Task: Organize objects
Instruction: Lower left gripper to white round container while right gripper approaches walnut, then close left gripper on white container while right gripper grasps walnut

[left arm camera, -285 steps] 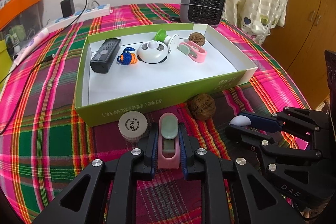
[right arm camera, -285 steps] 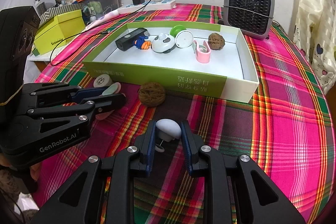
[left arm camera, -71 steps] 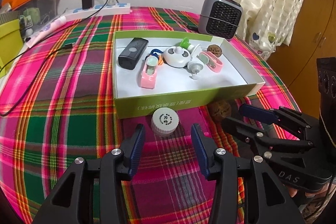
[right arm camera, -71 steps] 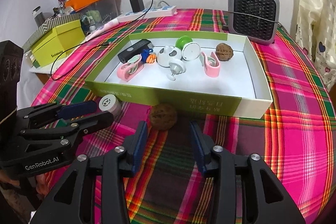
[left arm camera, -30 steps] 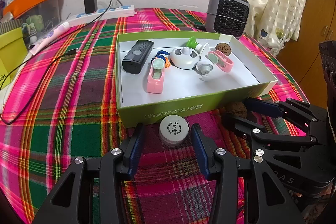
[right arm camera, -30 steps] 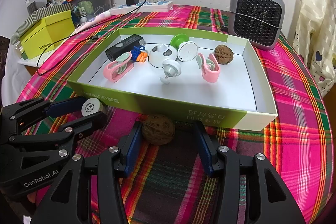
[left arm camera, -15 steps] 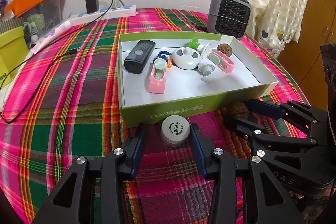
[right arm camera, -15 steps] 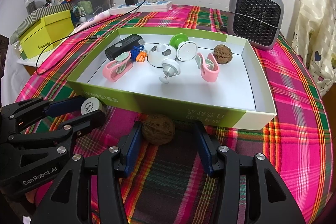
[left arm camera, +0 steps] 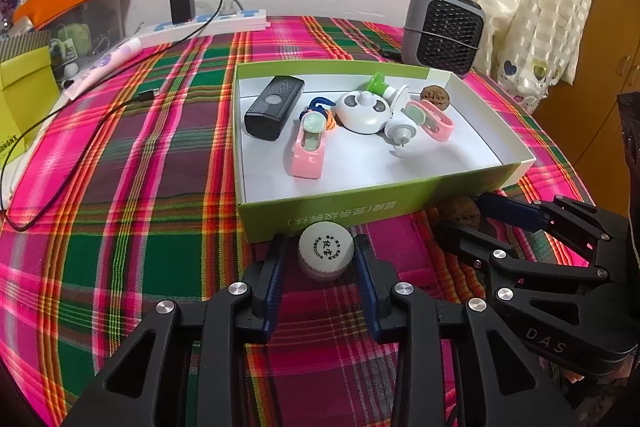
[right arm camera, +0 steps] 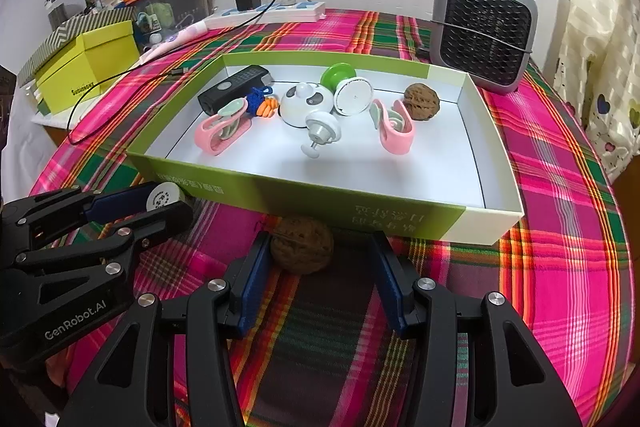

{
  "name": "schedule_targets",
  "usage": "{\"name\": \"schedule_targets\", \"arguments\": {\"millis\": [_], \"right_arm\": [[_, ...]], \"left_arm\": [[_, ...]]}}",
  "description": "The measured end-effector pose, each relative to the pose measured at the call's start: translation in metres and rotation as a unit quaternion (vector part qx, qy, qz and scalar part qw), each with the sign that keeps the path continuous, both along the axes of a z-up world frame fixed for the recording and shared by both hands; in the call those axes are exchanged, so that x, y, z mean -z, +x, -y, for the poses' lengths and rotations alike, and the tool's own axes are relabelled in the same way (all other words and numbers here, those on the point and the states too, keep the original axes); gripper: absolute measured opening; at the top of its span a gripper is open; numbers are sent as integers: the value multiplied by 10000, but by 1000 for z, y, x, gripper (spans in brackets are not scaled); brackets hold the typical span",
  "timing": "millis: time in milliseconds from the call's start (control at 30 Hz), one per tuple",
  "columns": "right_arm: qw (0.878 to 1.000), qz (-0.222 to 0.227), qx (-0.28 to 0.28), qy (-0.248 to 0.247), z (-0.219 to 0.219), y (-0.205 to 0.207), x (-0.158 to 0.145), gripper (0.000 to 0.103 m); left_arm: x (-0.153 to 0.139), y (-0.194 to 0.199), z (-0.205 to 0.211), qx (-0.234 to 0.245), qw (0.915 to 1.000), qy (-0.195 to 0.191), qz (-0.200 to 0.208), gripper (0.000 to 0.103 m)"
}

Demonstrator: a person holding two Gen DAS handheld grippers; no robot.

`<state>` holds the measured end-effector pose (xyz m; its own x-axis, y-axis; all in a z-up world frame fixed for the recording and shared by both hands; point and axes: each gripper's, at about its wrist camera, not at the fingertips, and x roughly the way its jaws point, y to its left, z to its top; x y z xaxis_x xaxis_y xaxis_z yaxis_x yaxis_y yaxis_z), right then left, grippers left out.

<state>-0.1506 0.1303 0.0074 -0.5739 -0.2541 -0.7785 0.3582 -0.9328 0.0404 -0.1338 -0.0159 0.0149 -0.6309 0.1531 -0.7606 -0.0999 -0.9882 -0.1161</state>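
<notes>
A small white round jar [left arm camera: 326, 253] with a printed lid stands on the plaid cloth just in front of the green box [left arm camera: 360, 191]. My left gripper [left arm camera: 320, 243] straddles the jar and its jaws are closing; a thin gap still shows beside the left finger [left arm camera: 276, 267]. From the right wrist view, the jar [right arm camera: 162, 199] sits between the left gripper [right arm camera: 168, 205] tips. A brown walnut [right arm camera: 302, 249] lies in front of the box wall [right arm camera: 320, 199], between the wide-apart fingers of my right gripper [right arm camera: 319, 241] and close to its left finger [right arm camera: 256, 267].
The box holds a black device [left arm camera: 274, 107], two pink clips [left arm camera: 308, 147], a white panda-like disc [left arm camera: 362, 109], a white top [left arm camera: 402, 131], a green-and-white piece and another walnut [left arm camera: 434, 94]. A grey heater [right arm camera: 484, 27] stands behind, with a power strip and cable at the back left.
The left jaws have narrowed around the white jar. Neither hand has shifted in the last second. The pink clip and white top, held between the jaws earlier, now lie in the box.
</notes>
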Motion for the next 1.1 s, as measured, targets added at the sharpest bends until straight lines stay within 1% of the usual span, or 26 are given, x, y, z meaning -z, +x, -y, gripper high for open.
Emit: {"name": "schedule_targets", "arguments": {"millis": [200,367,433,467,733,800,1100], "right_arm": [[10000,0,22,-16,1,1,0,49],[10000,0,23,-19,1,1,0,47],[10000,-2,22,-18,1,1,0,44],[10000,-3,22,-12,1,1,0,41],[10000,-8,-9,-18,3,4,-2,35],[10000,-7,-19,-30,2,4,-2,32],[10000,-2,-34,-54,2,5,-2,32]], "left_arm": [[0,0,1,-30,10000,17,1,27],[0,0,0,-30,10000,15,0,27],[0,0,1,-30,10000,17,0,27],[0,0,1,-30,10000,16,0,27],[0,0,0,-30,10000,12,0,27],[0,0,0,-30,10000,14,0,27],[0,0,0,-37,10000,-12,-2,26]]}}
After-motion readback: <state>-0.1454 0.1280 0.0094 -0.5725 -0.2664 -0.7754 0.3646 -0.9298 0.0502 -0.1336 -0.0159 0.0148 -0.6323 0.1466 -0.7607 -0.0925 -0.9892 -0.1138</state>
